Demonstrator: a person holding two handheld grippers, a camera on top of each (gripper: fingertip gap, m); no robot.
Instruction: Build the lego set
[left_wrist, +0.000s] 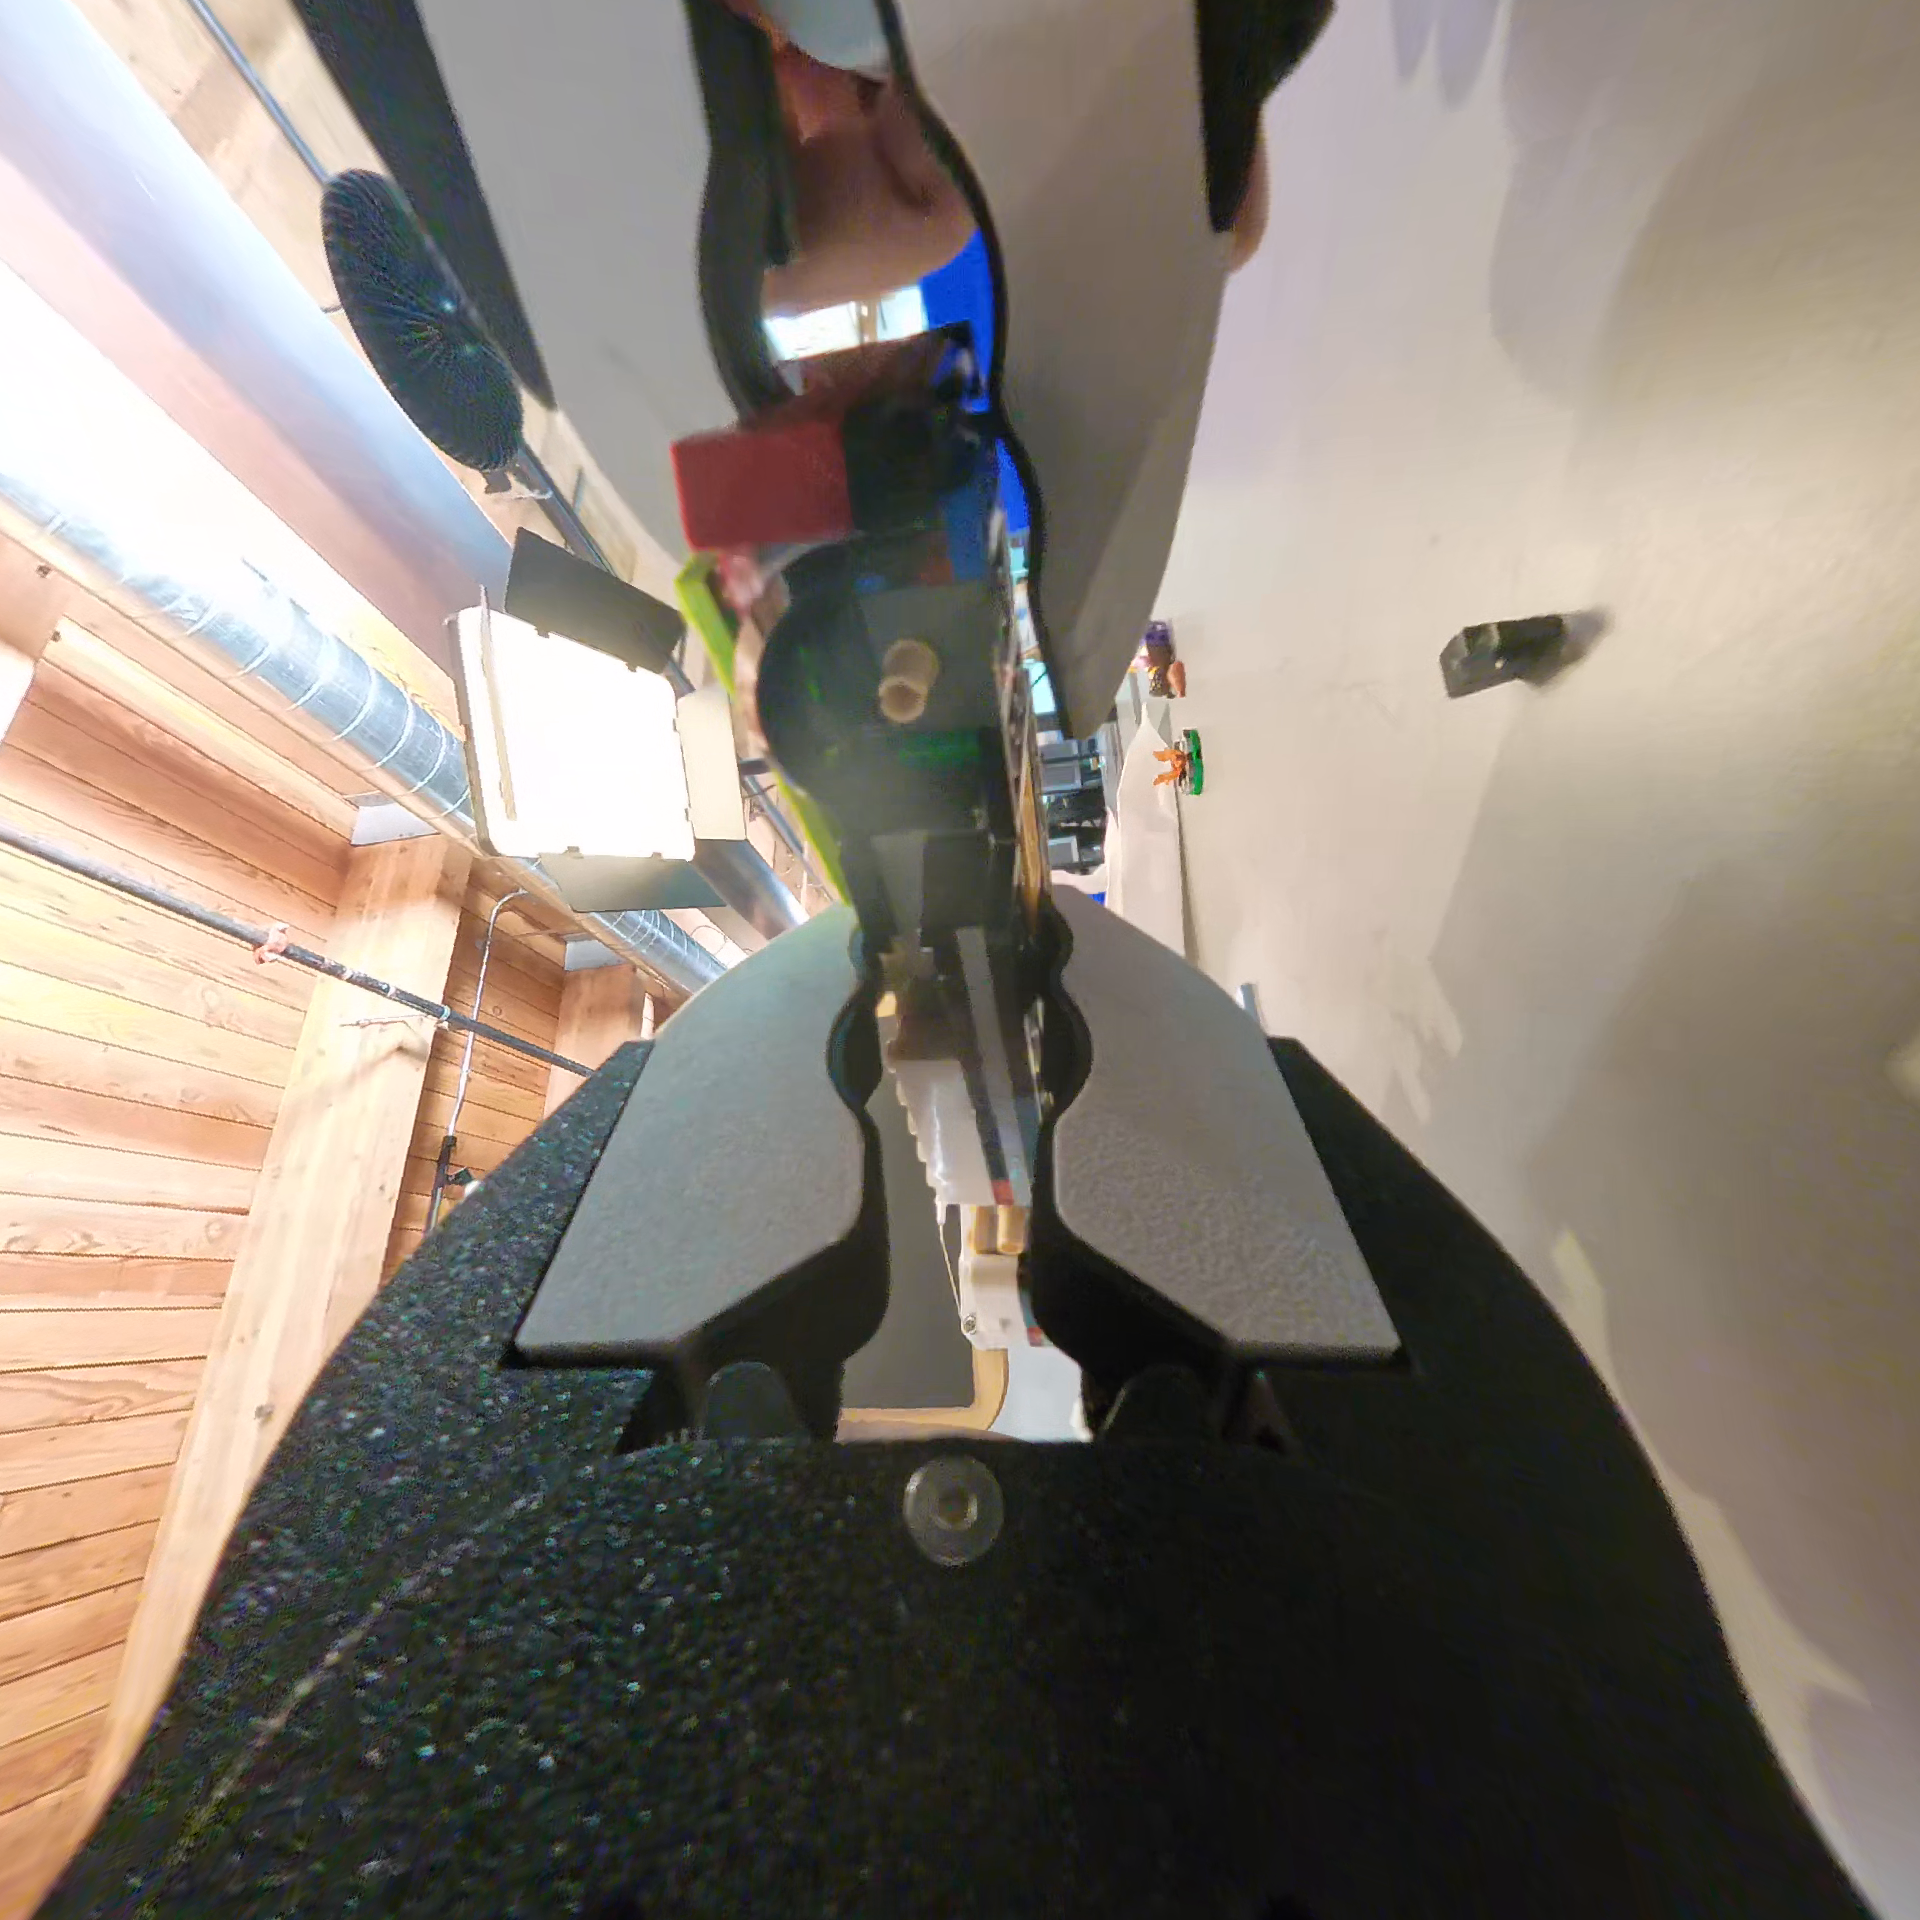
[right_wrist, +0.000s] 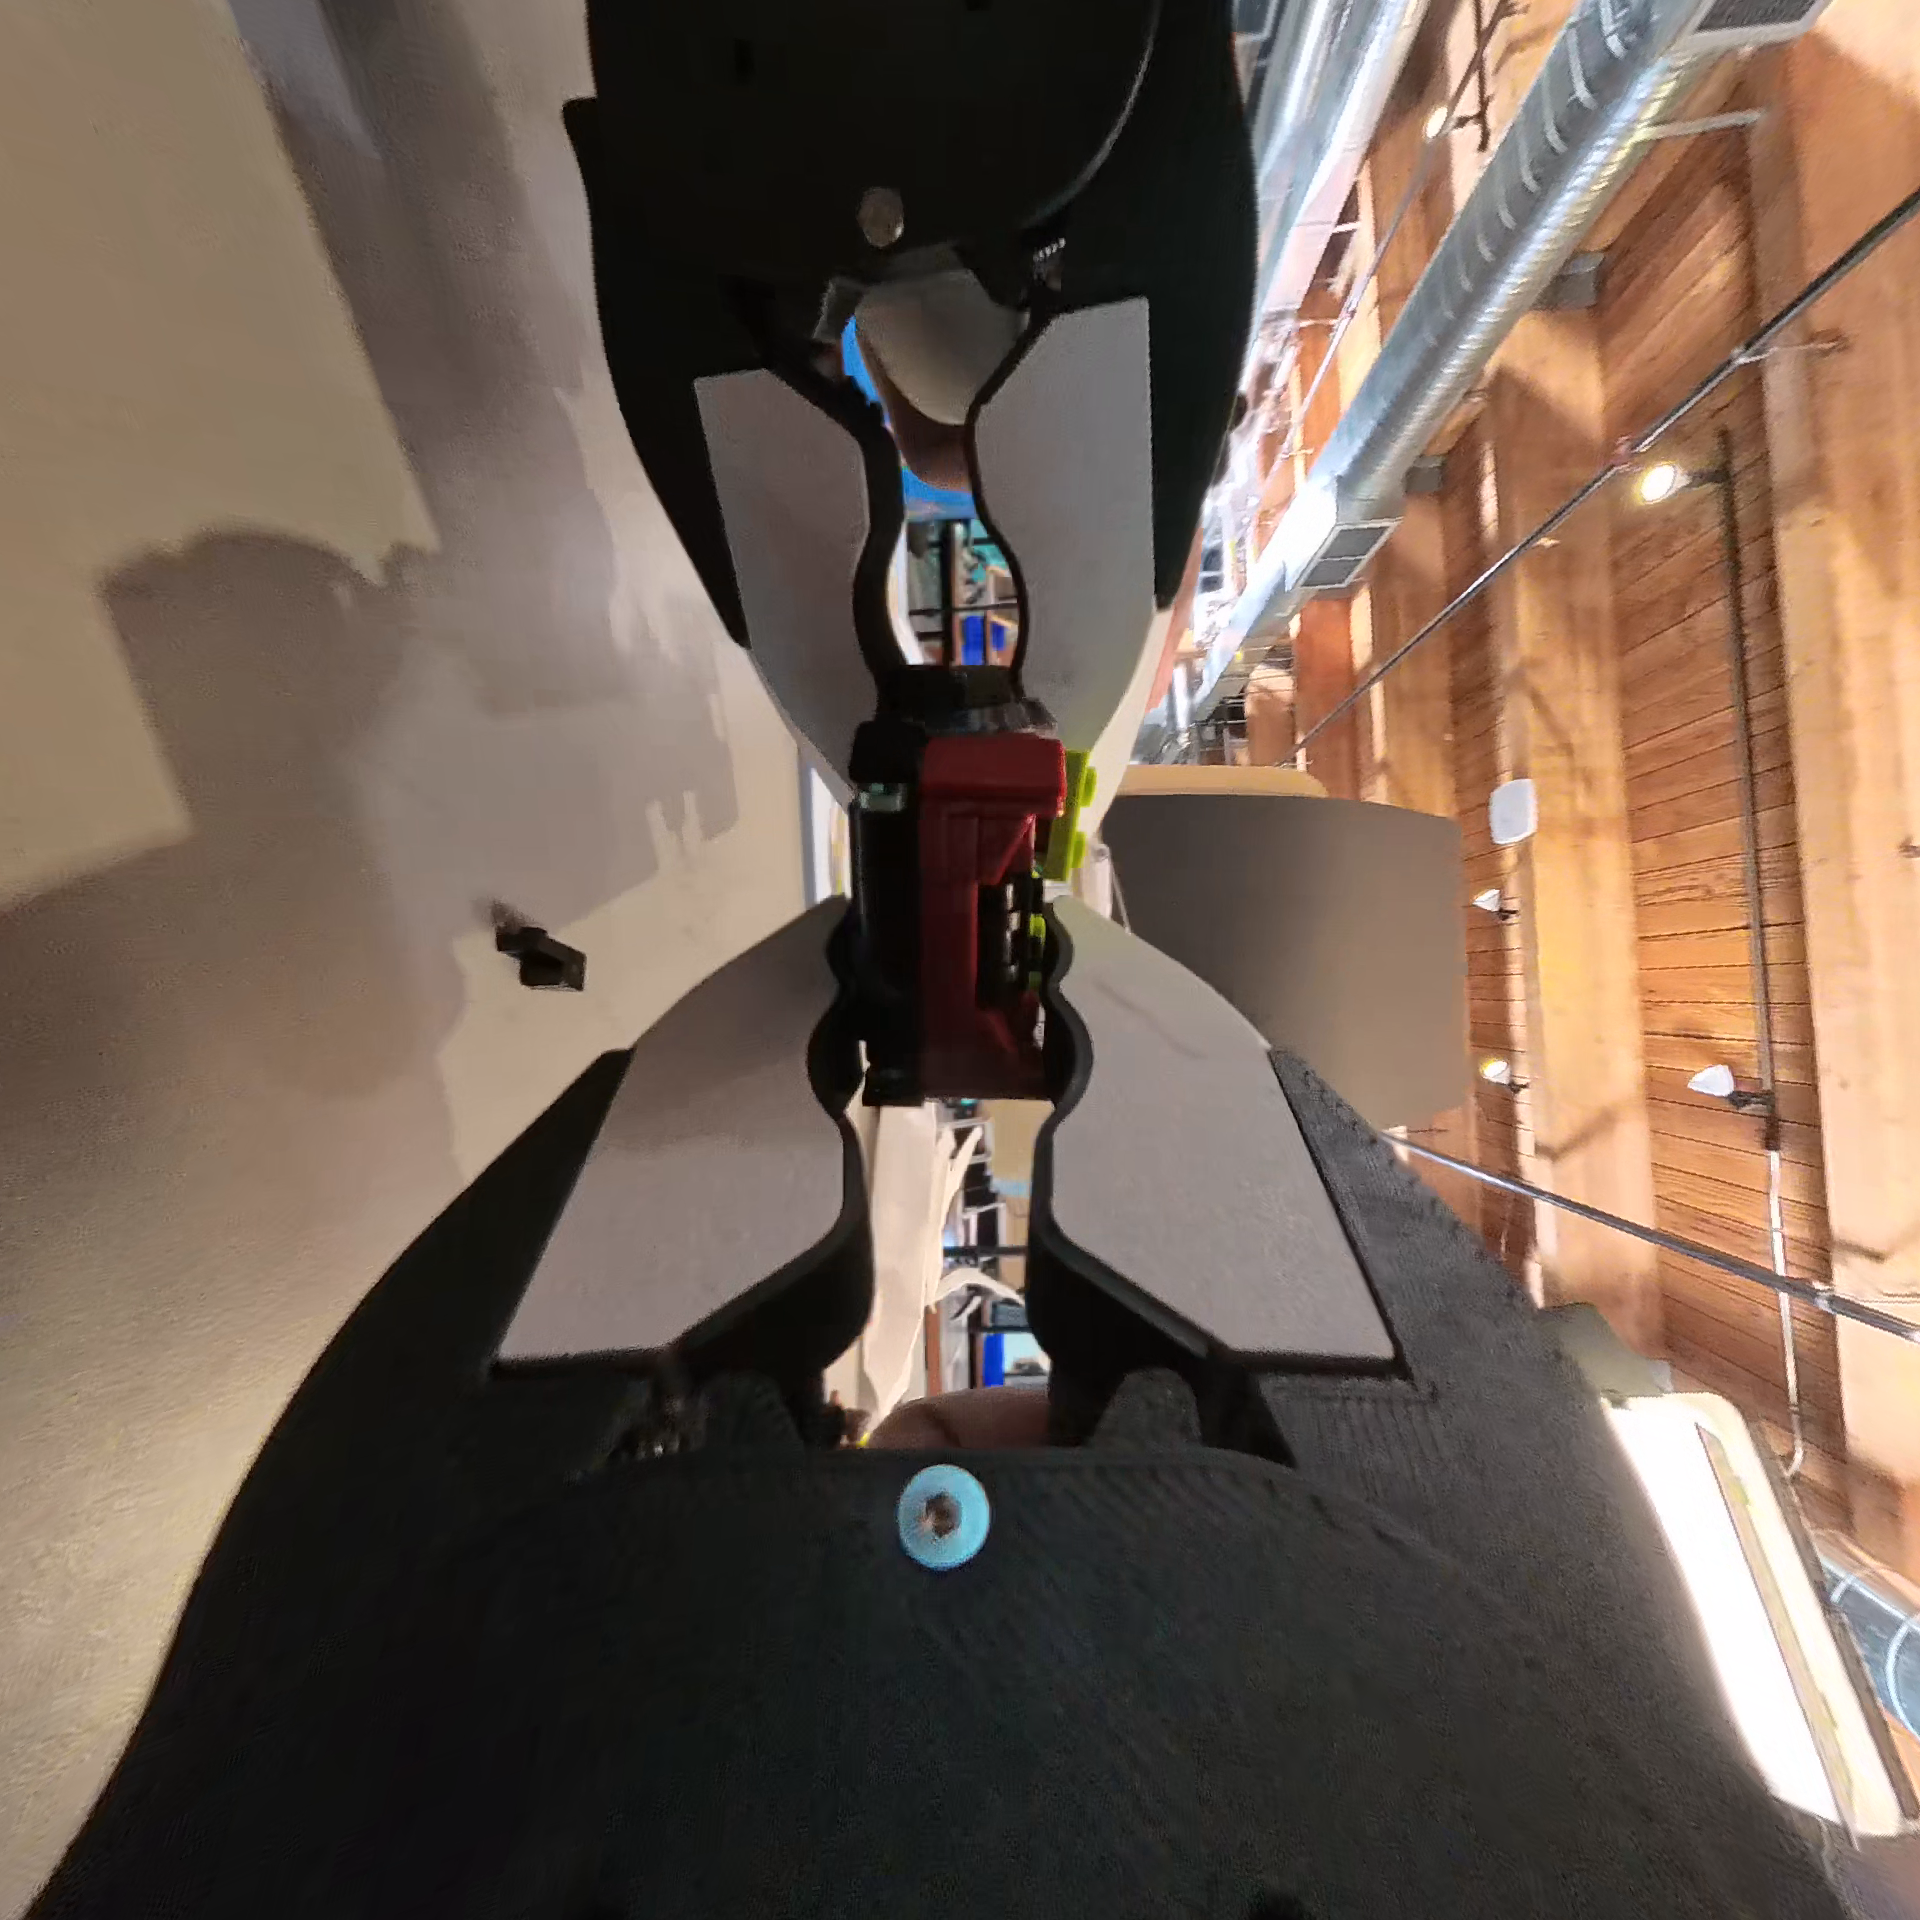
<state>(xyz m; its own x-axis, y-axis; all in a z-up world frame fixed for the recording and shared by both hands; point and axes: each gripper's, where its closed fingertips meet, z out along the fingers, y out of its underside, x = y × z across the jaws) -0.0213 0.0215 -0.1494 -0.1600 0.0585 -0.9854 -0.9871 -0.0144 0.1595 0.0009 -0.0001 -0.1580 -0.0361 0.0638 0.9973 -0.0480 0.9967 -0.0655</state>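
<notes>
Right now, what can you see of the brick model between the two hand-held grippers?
The brick model is a long, narrow build of plastic toy bricks: a red block at one end, black bricks along the body, lime-green studded plates on one side, and tan pegs sticking out mid-body. It is held in the air, clear of the white table. The right hand-held gripper clamps the red-and-black end; the left hand-held gripper clamps the opposite, black end. The far end looks blurred.

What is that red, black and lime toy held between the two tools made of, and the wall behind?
The toy model looks like moulded plastic bricks: glossy, crisp-edged, with round studs on its lime plate. Both sets of jaws grip it, left and right. The wall seems to be wood planks, with visible grain and seams.
</notes>
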